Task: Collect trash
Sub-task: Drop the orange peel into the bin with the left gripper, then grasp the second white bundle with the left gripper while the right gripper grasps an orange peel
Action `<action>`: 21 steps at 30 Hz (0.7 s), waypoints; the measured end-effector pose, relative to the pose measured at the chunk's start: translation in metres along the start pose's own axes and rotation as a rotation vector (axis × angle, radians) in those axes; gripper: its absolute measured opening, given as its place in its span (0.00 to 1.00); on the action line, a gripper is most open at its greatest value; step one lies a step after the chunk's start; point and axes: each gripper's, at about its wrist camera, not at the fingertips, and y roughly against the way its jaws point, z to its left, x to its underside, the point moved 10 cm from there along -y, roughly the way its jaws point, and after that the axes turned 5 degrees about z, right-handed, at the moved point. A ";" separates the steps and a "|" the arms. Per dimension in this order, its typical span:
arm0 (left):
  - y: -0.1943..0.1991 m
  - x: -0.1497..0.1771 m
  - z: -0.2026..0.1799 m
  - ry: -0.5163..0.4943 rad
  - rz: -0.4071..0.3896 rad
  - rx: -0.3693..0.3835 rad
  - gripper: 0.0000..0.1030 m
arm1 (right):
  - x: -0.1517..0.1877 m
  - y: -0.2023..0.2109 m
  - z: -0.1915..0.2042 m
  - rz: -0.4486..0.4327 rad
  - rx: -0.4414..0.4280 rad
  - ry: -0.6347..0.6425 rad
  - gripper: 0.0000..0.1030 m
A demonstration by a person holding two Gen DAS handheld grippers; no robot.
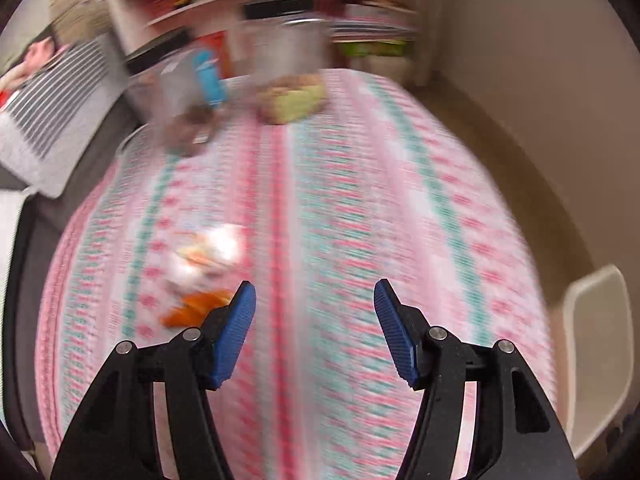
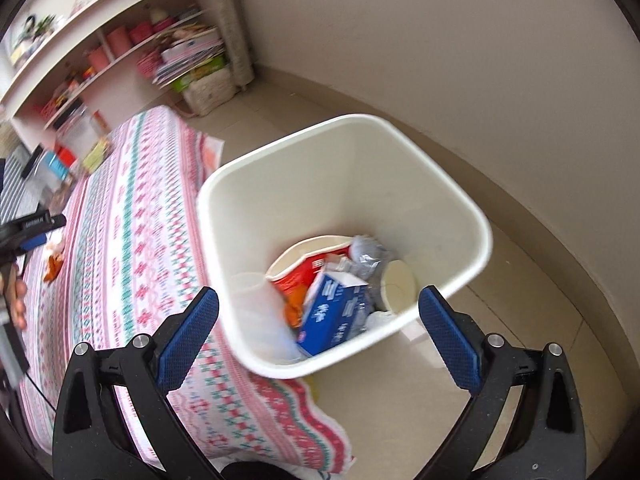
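Left wrist view is heavily motion-blurred. Left gripper has its jaws standing apart with nothing between them, over the pink-and-green patterned tablecloth. Trash left on the cloth: an orange scrap just beside the left finger at 9 o'clock of the gripper, and a white crumpled wrapper at about 10 o'clock. Far end of the table, 12 o'clock: blurred containers and a yellowish item, too smeared to identify. Only the white rim of the bin shows here, at 3 o'clock, contents hidden.

Right wrist view is sharp and fills that gap. Right gripper is spread wide and empty, pointing down at the white trash bin that stands on the floor against the table edge. Inside: blue box, red-and-white packet, grey crumpled foil, paper cup. At 9 o'clock this view also catches the left tool from the side with fingers of the person's hand and the orange scrap on the cloth.
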 end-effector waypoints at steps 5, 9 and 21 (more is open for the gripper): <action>-0.030 -0.020 0.052 0.023 0.036 -0.044 0.59 | 0.000 -0.011 0.030 0.024 -0.008 0.053 0.93; -0.057 -0.025 0.080 0.011 0.088 -0.061 0.59 | -0.002 -0.017 0.054 0.042 -0.019 0.082 0.93; -0.079 -0.017 0.066 -0.046 0.113 0.118 0.42 | -0.014 -0.036 0.138 0.068 -0.055 0.195 0.93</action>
